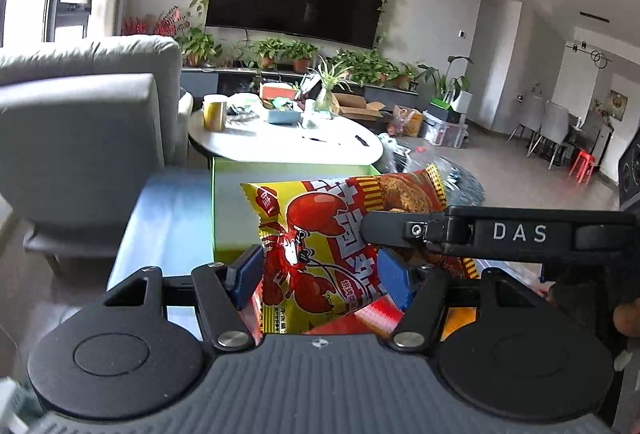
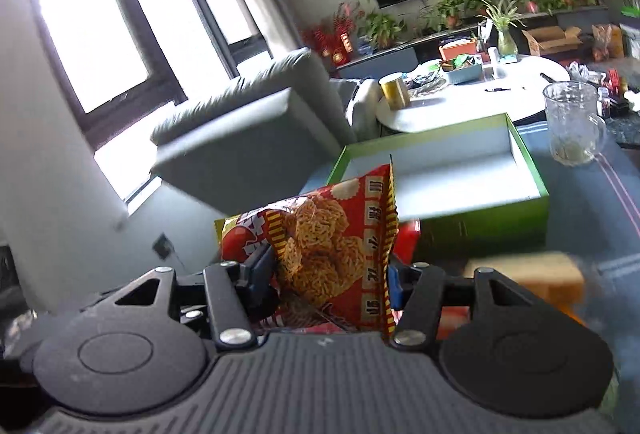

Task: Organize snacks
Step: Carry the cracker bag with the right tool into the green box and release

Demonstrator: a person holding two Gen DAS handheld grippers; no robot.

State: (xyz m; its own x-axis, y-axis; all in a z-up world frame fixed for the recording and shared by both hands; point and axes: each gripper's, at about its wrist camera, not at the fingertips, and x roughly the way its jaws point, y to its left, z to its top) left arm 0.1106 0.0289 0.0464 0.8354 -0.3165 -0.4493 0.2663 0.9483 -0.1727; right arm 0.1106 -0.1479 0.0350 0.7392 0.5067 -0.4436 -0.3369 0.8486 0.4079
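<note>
1. At the bottom centre of the left wrist view, the left gripper (image 1: 320,278) was clamped on a yellow-and-red crayfish-print snack packet (image 1: 320,254), its blue pads (image 1: 394,280) pressing the packet's lower half.
2. The right gripper (image 2: 328,278) was likewise closed on a snack packet (image 2: 332,246), seen at the bottom centre of its own view with the noodle-print end showing. It appeared to be the same packet, gripped at both ends, since the right gripper's black finger (image 1: 400,232) crossed the packet in the left view.
3. Just behind the packet, mid-frame, stood a green-walled open box (image 2: 540,189); its pale floor looked empty in the part that showed.
4. A clear glass mug (image 2: 572,125) stood at the right beyond the box, with a little residue at its bottom.
5. Farther off, a round white table (image 1: 280,141) carried a gold canister (image 1: 215,111) and clutter.
6. Judged from this, the sorting had barely begun: one packet was lifted, none yet boxed, and blurred red and orange packs lay below the grippers.
</note>
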